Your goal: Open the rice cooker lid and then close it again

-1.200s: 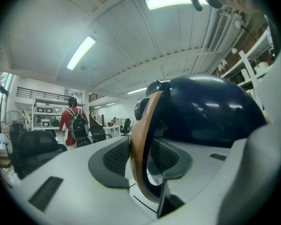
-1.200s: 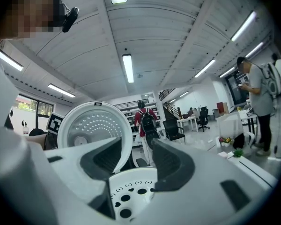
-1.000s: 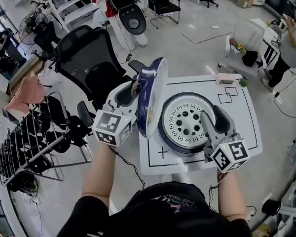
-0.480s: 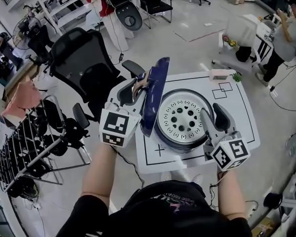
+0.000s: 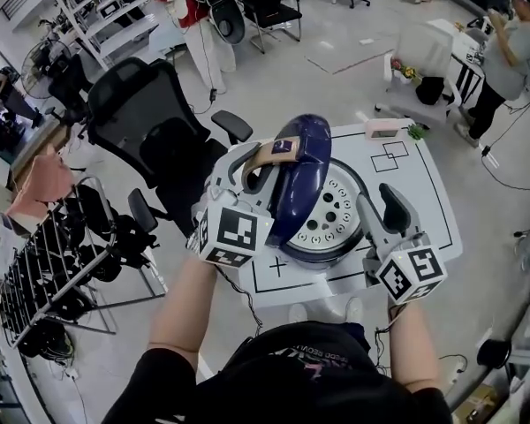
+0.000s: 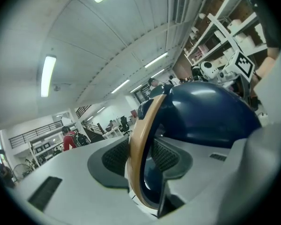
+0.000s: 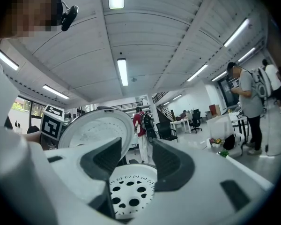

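Observation:
The rice cooker [image 5: 334, 223] stands on a white table [image 5: 415, 193], its perforated inner plate partly showing. Its dark blue lid [image 5: 305, 179] leans down over the pot, half covering it. My left gripper [image 5: 252, 168] is shut on the lid's tan handle [image 5: 269, 155]. In the left gripper view the handle [image 6: 140, 144] runs between the pads, with the lid's dome [image 6: 206, 111] behind. Those jaws have just eased open slightly, the handle still between them. My right gripper [image 5: 382, 215] stands open and empty at the cooker's right side. Between its jaws the right gripper view shows the inner plate [image 7: 129, 191].
A black office chair [image 5: 150, 113] stands just left of the table, with a rack [image 5: 62, 263] further left. A small pink box [image 5: 382, 128] sits at the table's far edge. A person [image 5: 503, 51] stands at the far right.
The lid has swung from upright down to the right over the pot. My left gripper followed it rightwards and rolled with the handle. The right gripper shifted only a little.

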{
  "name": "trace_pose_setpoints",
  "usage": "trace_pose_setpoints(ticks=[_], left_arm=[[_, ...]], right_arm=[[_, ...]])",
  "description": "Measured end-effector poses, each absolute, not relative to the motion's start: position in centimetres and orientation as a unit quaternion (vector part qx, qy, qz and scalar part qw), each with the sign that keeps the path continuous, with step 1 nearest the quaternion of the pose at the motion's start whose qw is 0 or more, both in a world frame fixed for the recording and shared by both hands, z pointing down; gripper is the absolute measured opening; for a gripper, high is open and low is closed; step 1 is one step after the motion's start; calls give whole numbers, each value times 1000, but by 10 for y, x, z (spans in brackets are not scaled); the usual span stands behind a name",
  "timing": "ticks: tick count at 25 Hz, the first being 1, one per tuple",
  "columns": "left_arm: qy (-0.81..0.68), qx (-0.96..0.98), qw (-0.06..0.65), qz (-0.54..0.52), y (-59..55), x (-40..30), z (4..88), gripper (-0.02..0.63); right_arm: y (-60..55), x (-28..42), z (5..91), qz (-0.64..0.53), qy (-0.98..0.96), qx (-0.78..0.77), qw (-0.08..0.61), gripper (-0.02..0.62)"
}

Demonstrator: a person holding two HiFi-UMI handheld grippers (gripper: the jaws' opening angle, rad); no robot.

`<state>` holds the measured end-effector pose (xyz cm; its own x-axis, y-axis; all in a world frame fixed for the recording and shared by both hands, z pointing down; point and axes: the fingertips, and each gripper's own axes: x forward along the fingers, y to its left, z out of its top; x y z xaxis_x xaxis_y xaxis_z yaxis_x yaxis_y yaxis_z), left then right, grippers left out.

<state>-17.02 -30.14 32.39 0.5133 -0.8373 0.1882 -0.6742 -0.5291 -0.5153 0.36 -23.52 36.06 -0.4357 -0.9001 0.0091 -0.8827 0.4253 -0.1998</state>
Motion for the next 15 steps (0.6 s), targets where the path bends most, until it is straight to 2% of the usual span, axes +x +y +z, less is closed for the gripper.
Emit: trace_pose_setpoints(ticks=[15], left_arm=[[401, -786, 296, -366, -285, -78, 374, 164]], right_arm=[[-223, 73, 372, -108, 847, -517, 56, 197]])
